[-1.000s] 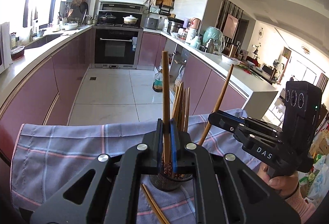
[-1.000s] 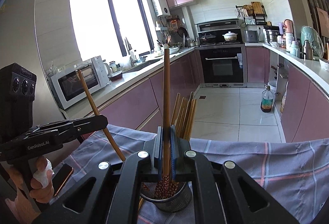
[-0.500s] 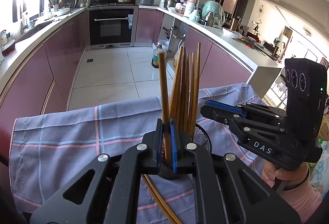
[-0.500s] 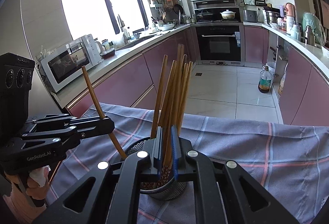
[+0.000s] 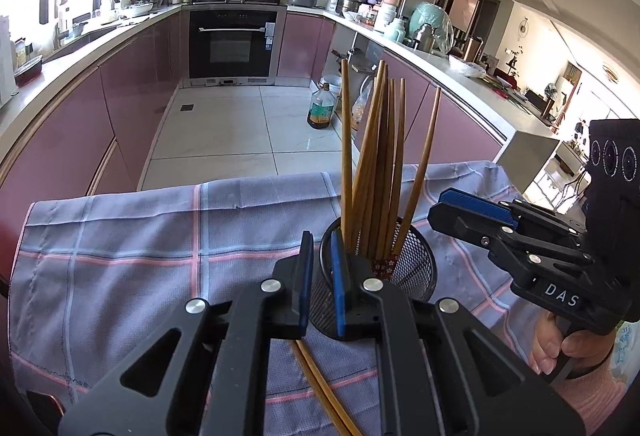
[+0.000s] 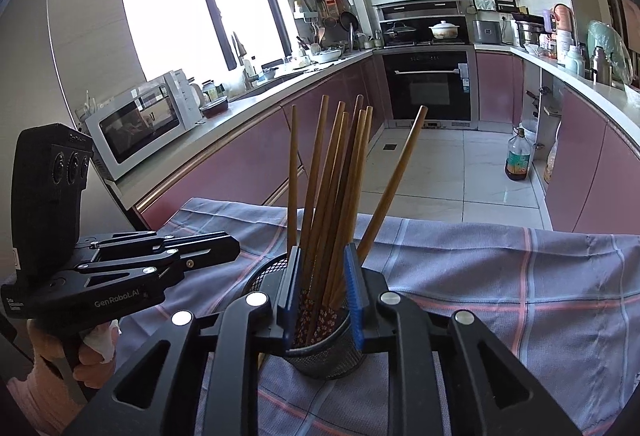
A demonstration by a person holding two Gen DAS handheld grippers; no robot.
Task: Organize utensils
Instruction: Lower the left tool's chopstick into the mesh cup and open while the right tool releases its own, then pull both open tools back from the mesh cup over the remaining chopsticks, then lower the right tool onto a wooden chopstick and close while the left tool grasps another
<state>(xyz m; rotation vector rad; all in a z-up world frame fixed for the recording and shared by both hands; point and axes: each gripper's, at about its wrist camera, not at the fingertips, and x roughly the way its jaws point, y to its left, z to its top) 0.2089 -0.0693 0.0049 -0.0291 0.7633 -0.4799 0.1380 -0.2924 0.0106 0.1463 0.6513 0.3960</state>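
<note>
1. Progress: most of the job looks done. A bunch of chopsticks stands in the mesh holder; two loose chopsticks lie flat on the checked cloth, near side of the holder, yet to go in.
2. Right gripper: its jaws have just been opening and now stand apart. The bunch shows in the gap, with no pad pressing on it.
3. Left gripper: jaws nearly together, nothing clamped, tips at the holder's near-left rim.
4. Look: plain brown wooden sticks with patterned red ends down in the holder, fanned out, one leaning far right. The holder is black wire mesh, round and upright, mid-cloth.
</note>
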